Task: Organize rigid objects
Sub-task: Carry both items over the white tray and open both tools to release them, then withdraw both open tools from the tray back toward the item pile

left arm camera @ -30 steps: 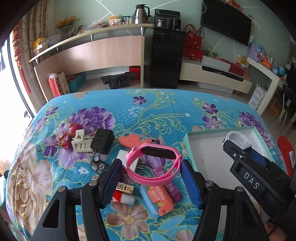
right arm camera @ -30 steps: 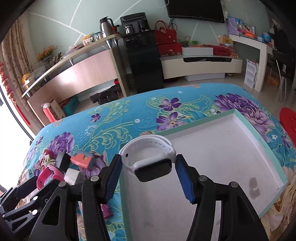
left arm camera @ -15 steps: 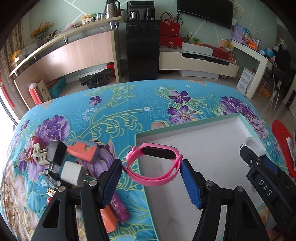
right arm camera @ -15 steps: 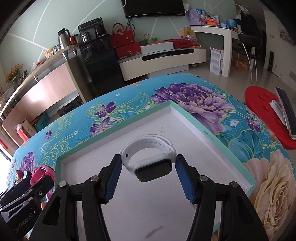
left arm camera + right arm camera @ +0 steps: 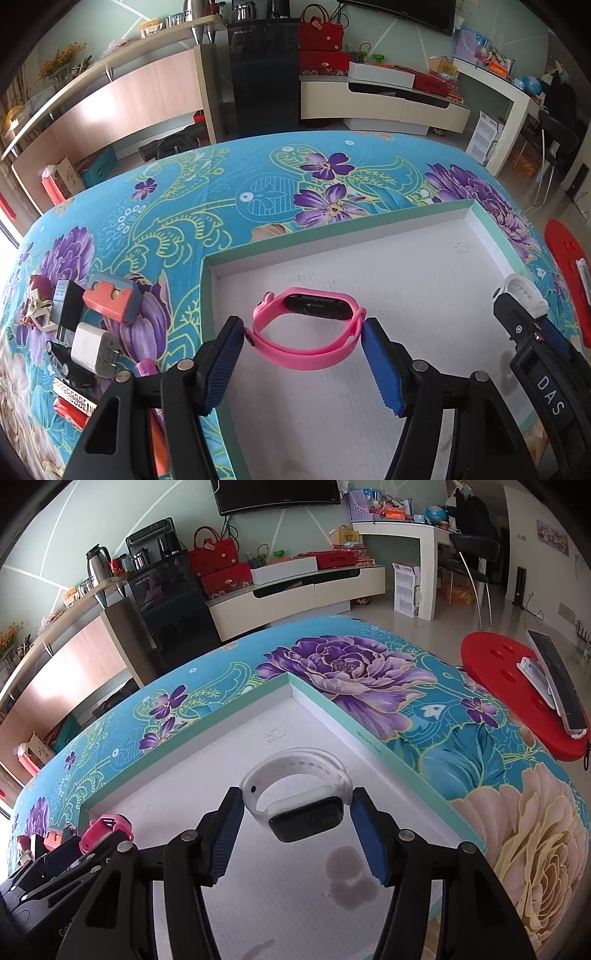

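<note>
the left gripper point(image 5: 303, 338) is pinching the pink watch band point(image 5: 306, 328) by the two sides of its loop, and the right gripper point(image 5: 295, 812) is pinching the white watch band point(image 5: 301, 794) the same way; both bands are hanging over the white floor of the shallow box point(image 5: 369, 218), clear of its green rim; judging by this, the step in hand is setting the two bands down inside the box; doing it well probably means lowering each band until the strap is nearly resting on the floor before spreading the jaws, since a springy loop let go from height may bounce or roll; keeping the two grippers well apart is leaving each band its own patch and sparing a knock between the tools; the pink one is sitting near the box's left wall, so easing it a little inward is likely the safer choice; the box is lying on a blue floral cloth point(image 5: 221, 192) covering the table; left of the box, small things are waiting in a cluster, among them a white charger plug point(image 5: 94, 347) and an orange block point(image 5: 110, 301); beyond, a living room is showing with a black cabinet point(image 5: 264, 74), red bags point(image 5: 319, 33), a low white unit point(image 5: 384, 99) and a red stool point(image 5: 506, 672).
</note>
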Demonstrator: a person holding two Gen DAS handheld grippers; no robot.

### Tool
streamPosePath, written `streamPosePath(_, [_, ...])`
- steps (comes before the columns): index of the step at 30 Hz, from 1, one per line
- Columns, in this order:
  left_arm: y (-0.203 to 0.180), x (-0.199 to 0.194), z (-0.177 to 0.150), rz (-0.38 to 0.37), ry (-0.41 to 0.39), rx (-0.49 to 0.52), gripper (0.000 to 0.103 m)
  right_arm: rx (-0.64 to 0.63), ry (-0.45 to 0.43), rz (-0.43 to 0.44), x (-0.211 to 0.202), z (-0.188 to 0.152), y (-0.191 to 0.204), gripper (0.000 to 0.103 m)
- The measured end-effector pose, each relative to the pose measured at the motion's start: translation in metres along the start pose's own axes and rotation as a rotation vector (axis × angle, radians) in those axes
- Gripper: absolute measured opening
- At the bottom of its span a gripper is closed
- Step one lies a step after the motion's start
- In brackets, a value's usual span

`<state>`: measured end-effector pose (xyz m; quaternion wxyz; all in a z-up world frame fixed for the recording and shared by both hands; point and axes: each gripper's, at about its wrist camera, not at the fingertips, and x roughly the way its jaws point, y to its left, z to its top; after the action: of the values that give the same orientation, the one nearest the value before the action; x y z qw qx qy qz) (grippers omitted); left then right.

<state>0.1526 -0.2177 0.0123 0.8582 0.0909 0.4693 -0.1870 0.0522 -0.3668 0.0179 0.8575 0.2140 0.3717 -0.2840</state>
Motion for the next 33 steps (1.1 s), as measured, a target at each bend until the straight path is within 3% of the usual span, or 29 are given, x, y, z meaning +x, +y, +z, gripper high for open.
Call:
streamPosePath(5, [0.001, 0.004, -0.001, 0.008, 0.009, -0.008, 0.07, 0.005, 0.021, -0.004, 0.003, -0.001, -0.002, 0.062])
streamPosePath(11, [0.005, 0.005, -0.002, 0.02, 0.014, -0.027, 0.079, -0.011, 0.044, -0.004, 0.006, -0.002, 0.001, 0.063])
streamPosePath(14, [0.009, 0.005, -0.002, 0.022, 0.014, -0.039, 0.079, -0.012, 0.035, 0.0, 0.005, -0.001, 0.002, 0.073])
streamPosePath(19, [0.018, 0.0, -0.002, 0.037, -0.004, -0.071, 0.103, -0.018, 0.04, 0.002, 0.004, 0.0, 0.004, 0.077])
streamPosePath(21, [0.023, -0.001, -0.002, 0.043, -0.009, -0.085, 0.103, -0.028, 0.048, -0.008, 0.005, -0.001, 0.005, 0.086])
streamPosePath(33, [0.065, -0.016, -0.011, 0.083, -0.028, -0.182, 0.103, -0.019, 0.038, 0.002, 0.001, 0.0, 0.01, 0.087])
